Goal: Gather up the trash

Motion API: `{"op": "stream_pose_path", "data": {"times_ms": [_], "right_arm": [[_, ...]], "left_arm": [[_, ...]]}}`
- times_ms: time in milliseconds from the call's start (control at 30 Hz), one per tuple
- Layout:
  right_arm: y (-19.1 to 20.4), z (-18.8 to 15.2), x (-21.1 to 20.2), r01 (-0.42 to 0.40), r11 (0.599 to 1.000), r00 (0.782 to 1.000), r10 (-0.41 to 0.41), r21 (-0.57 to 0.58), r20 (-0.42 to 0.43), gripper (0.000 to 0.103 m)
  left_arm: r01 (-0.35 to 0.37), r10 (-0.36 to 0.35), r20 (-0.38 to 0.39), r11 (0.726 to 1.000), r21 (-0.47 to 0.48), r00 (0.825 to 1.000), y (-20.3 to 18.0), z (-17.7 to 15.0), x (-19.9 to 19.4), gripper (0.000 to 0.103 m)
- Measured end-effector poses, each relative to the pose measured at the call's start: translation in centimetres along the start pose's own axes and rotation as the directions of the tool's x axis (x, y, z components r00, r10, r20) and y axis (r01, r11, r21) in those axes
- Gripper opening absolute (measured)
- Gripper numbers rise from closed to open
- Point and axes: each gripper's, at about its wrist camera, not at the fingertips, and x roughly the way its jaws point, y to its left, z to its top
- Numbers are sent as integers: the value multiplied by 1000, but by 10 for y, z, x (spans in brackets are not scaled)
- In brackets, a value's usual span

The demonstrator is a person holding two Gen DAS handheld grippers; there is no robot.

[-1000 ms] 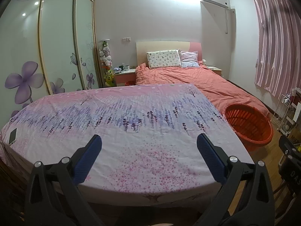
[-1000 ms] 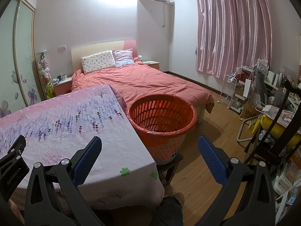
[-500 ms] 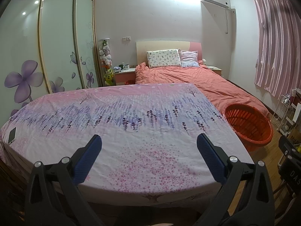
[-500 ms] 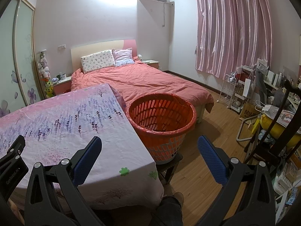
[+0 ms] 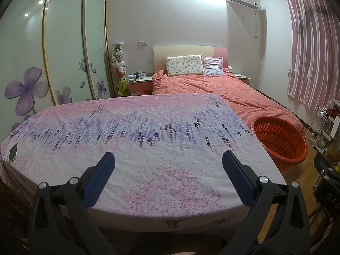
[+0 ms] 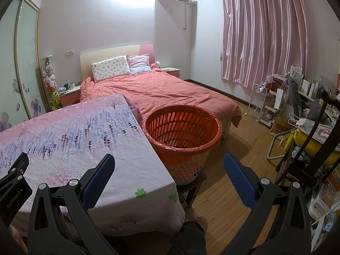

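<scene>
An orange slatted basket (image 6: 182, 136) lined with a red bag stands on a low stool at the table's right side; it also shows in the left wrist view (image 5: 280, 140). My left gripper (image 5: 169, 170) is open and empty over the near edge of the table with the pink and purple flowered cloth (image 5: 136, 131). My right gripper (image 6: 169, 170) is open and empty, held near the table's right front corner, in front of the basket. I see no trash on the cloth.
A white phone (image 5: 13, 152) lies at the table's left edge. A bed with a salmon cover (image 6: 161, 91) stands behind. A cluttered desk and chair (image 6: 308, 131) are at the right. Wood floor (image 6: 233, 170) lies right of the basket.
Both views have shifted only slightly; the table and basket sit a touch lower in the frames. Both grippers stay open and empty.
</scene>
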Motion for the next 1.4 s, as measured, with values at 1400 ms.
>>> {"op": "stream_pose_path", "data": {"times_ms": [1400], "right_arm": [[0, 1, 1, 0, 1000, 1000, 0, 1, -5, 101]], "left_arm": [[4, -4, -3, 1000, -1, 1000, -6, -2, 1, 99]]}}
